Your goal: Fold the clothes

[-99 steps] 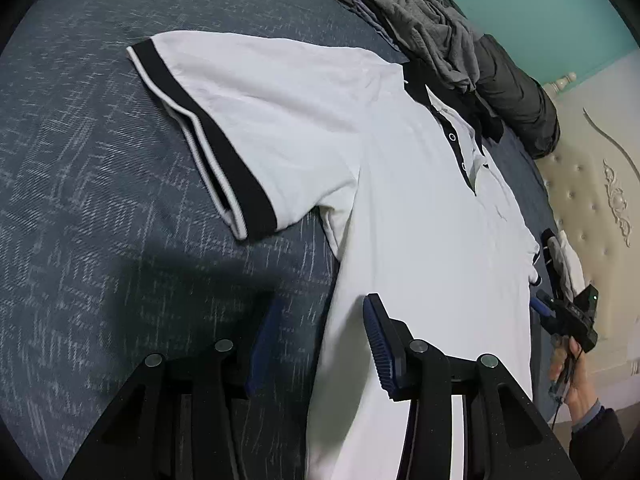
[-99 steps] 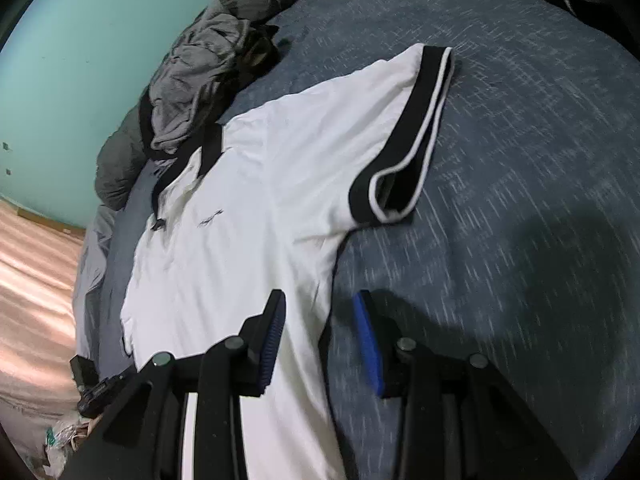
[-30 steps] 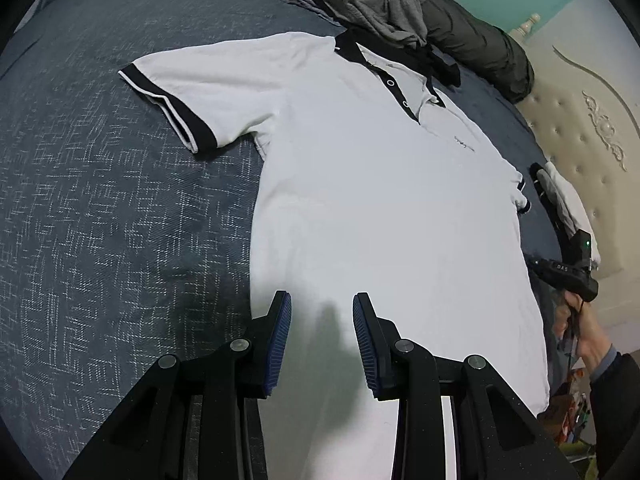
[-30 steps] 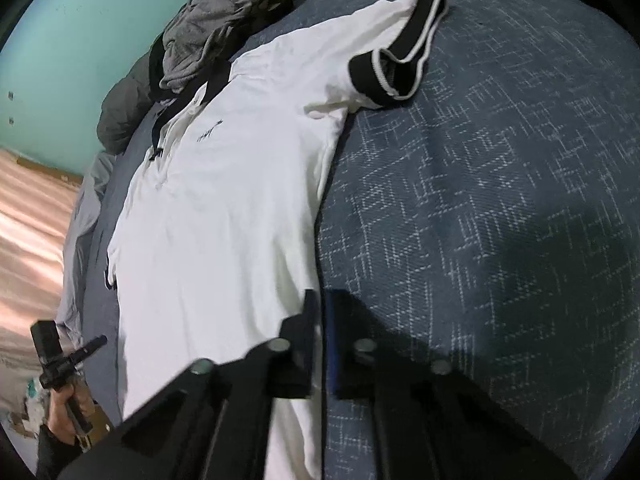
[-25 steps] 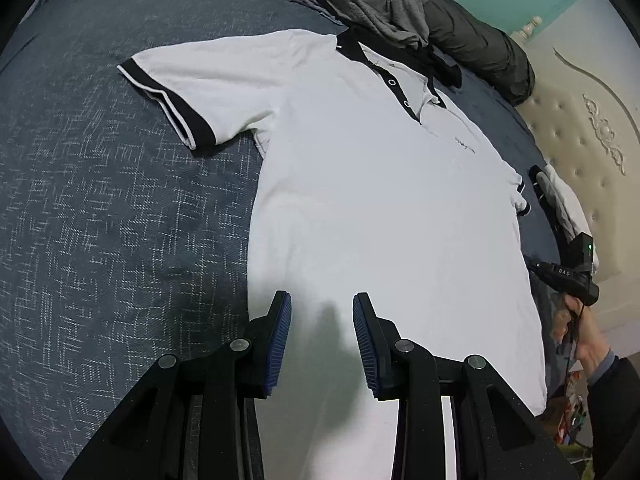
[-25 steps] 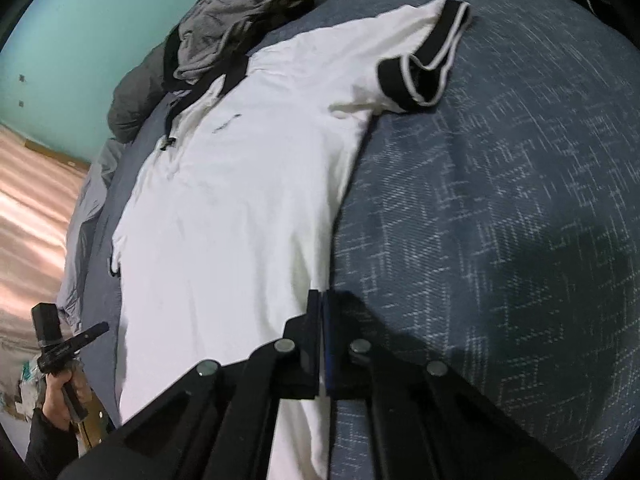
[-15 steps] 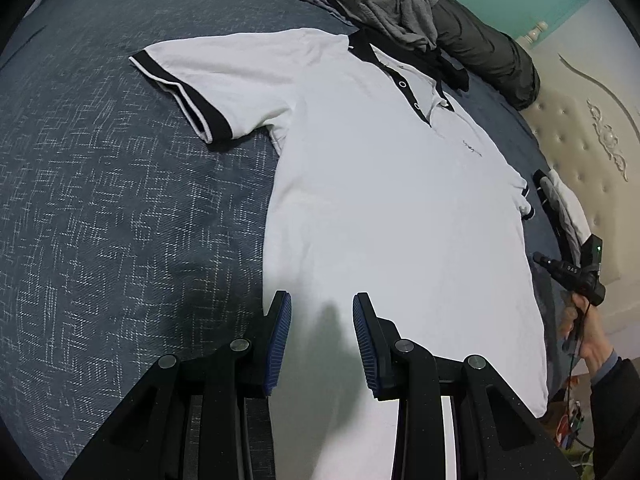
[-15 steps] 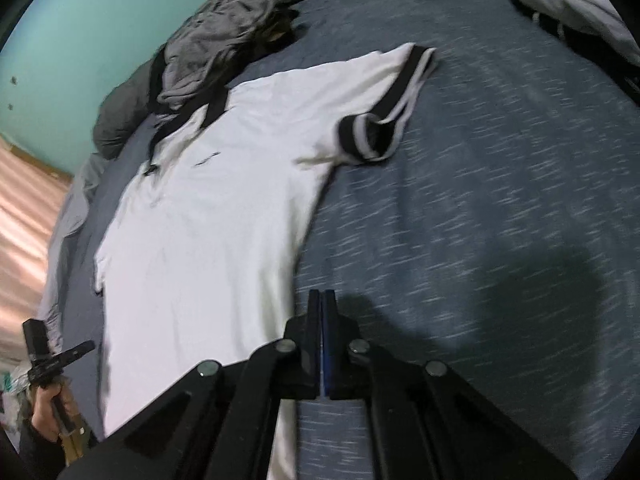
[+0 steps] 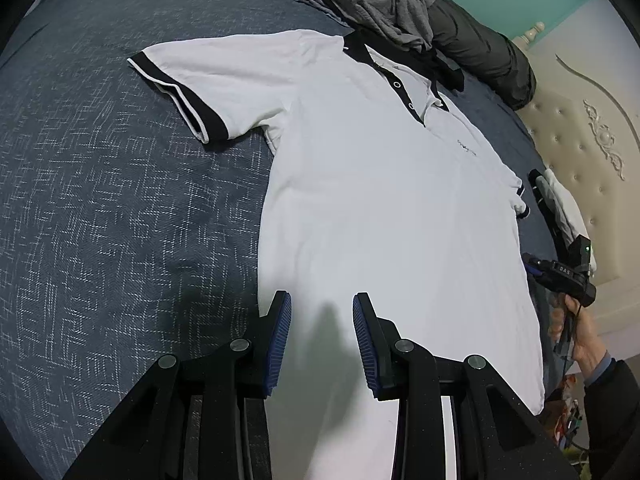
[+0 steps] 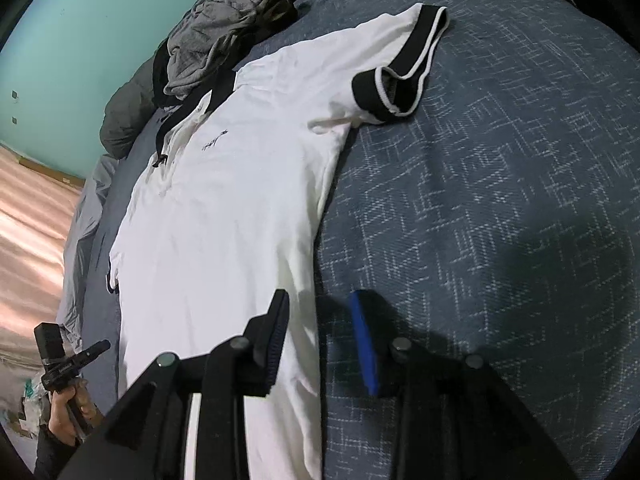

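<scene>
A white polo shirt [image 9: 384, 208] with black collar and black sleeve cuffs lies flat, front up, on the dark blue bedspread [image 9: 120, 220]. My left gripper [image 9: 322, 340] hovers over the shirt's lower part near its left edge, jaws partly apart with nothing between them. In the right wrist view the same shirt [image 10: 224, 216] fills the left half. My right gripper [image 10: 320, 340] hangs above the shirt's right side edge, and its jaws are opening. The cloth edge runs below the gap and the pads do not press on it.
A heap of grey and dark clothes [image 9: 384, 4] lies beyond the collar. A folded white and black garment [image 9: 560, 204] sits by the cream tufted headboard [image 9: 588, 136]. A hand holds the other gripper [image 9: 560, 272] past the shirt's far edge. The bedspread stretches out on both sides.
The right gripper's jaws, pressed together in the earlier frames, now stand apart over the shirt's side edge. The left gripper keeps the same opening and place.
</scene>
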Demonstrator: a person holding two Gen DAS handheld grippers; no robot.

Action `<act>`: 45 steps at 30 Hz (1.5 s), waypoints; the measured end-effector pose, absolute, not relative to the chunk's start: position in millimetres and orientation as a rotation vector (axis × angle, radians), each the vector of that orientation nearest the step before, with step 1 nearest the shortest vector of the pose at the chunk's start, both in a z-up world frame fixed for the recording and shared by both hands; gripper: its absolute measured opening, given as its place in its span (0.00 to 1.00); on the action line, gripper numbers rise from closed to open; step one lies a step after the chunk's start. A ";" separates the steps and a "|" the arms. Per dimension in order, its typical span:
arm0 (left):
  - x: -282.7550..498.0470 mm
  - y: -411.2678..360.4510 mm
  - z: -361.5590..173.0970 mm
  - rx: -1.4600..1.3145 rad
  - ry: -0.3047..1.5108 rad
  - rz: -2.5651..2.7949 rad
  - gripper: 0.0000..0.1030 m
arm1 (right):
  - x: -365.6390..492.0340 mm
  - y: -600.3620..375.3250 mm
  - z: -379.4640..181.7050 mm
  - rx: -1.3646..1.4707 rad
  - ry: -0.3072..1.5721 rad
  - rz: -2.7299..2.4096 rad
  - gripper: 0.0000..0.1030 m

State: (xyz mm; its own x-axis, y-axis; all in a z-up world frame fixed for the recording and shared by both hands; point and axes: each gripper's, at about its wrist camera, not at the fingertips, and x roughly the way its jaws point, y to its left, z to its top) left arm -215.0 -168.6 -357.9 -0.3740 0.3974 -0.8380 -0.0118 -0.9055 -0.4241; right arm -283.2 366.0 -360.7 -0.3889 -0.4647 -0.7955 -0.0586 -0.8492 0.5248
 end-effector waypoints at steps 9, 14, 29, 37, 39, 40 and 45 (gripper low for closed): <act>-216.8 -169.9 -362.7 -1.592 -0.518 2.342 0.34 | -280.2 360.1 -362.7 1.556 -0.649 -2.324 0.01; -214.5 -174.1 -366.7 -1.601 -0.537 2.344 0.34 | -280.8 359.8 -354.1 1.512 -0.633 -2.334 0.00; -212.7 -175.1 -366.1 -1.596 -0.552 2.348 0.34 | -275.8 384.9 -354.7 1.484 -0.699 -2.370 0.03; -210.1 -172.2 -364.0 -1.598 -0.546 2.343 0.34 | -279.9 367.3 -369.4 1.533 -0.753 -2.289 0.22; -209.8 -171.7 -363.9 -1.599 -0.546 2.341 0.34 | -281.1 362.8 -369.0 1.539 -0.727 -2.292 0.22; -209.6 -171.4 -363.9 -1.599 -0.547 2.340 0.35 | -281.7 360.2 -368.5 1.544 -0.705 -2.296 0.21; -209.0 -171.1 -363.1 -1.596 -0.544 2.339 0.35 | -281.2 355.3 -364.7 1.550 -0.641 -2.323 0.02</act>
State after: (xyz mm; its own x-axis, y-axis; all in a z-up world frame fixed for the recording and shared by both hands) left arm -209.0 -171.1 -363.1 -0.3643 0.4126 -0.8349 -0.0022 -0.8969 -0.4423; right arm -281.2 355.3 -364.7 -0.3881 -0.4584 -0.7995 -0.0163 -0.8640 0.5033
